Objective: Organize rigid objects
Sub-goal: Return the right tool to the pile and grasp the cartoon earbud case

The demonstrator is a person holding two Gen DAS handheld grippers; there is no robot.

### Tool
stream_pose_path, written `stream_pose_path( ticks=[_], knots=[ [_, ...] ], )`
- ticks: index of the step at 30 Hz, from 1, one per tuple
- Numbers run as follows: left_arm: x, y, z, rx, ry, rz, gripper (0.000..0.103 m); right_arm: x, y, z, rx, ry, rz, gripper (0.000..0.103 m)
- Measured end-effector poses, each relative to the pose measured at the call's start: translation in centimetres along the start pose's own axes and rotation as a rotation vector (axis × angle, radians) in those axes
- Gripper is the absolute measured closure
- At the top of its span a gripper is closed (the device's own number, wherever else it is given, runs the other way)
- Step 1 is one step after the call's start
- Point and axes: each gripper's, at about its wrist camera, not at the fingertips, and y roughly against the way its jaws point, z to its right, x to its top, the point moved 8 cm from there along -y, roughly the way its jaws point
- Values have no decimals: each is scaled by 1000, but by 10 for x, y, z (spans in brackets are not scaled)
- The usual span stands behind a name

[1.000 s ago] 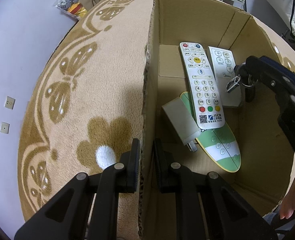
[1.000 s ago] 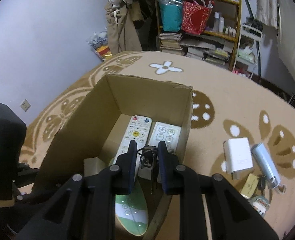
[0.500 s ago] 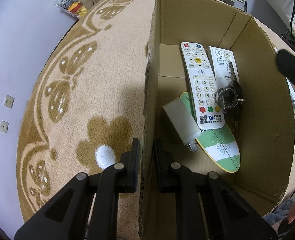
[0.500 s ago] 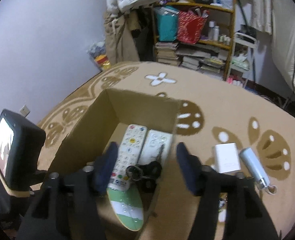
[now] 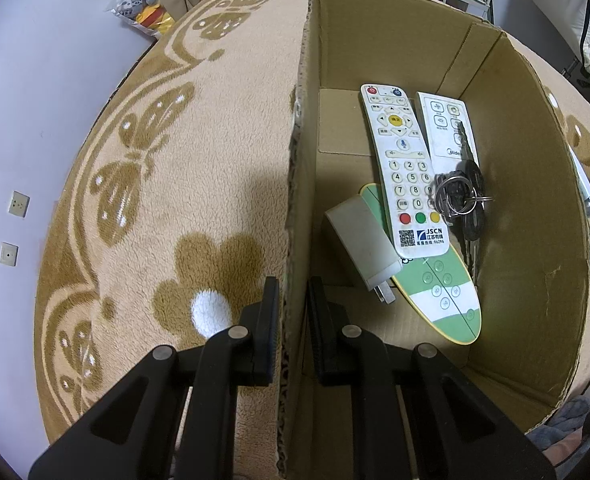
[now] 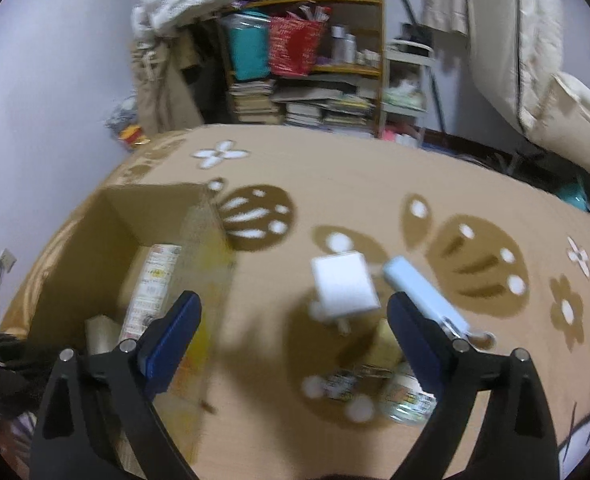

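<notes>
Hovering wide apart, the right gripper [image 6: 295,332] faces the stiff, light white charger [image 6: 344,285] at center frame; grip its flat sides. The left gripper [image 5: 293,316] clamps the box [image 5: 295,208] wall.

Soft, even indoor light fills both views. The left wrist view is sharp: print on the white remote [image 5: 405,172] reads clearly, and the cardboard box [image 5: 535,184] wall casts a soft shadow onto the carpet [image 5: 135,184]. The right wrist view is smeared by motion blur, the white block [image 6: 343,286] and shelf [image 6: 307,52] soft. Fisheye bending curves both edges, corners black.
</notes>
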Motion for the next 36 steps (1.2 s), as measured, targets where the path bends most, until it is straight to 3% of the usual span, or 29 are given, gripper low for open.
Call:
stream_pose_path(
  ticks=[6,13,26,30,32,33,36],
  knots=[
    [0,0,0,1,-1,0,88,-18,-15,47,-92,-35,-59,4],
    [0,0,0,8,-6,-1,88,-52,-28,87,-126,-179,-134,4],
    [0,-1,0,10,-9,1,88,-90,-47,105,-160,-254,-211,5],
    [0,-1,0,8,-7,0,88,-94,-52,99,-165,-233,-232,34],
    [0,-1,0,6,-5,0,88,-96,-55,96,-152,-235,-247,35],
    [0,-1,0,6,-4,-1,88,-97,-55,95,-160,-227,-247,40],
    [-1,0,-1,2,2,-2,88,-96,-53,94,-171,-208,-228,40]
  ],
)
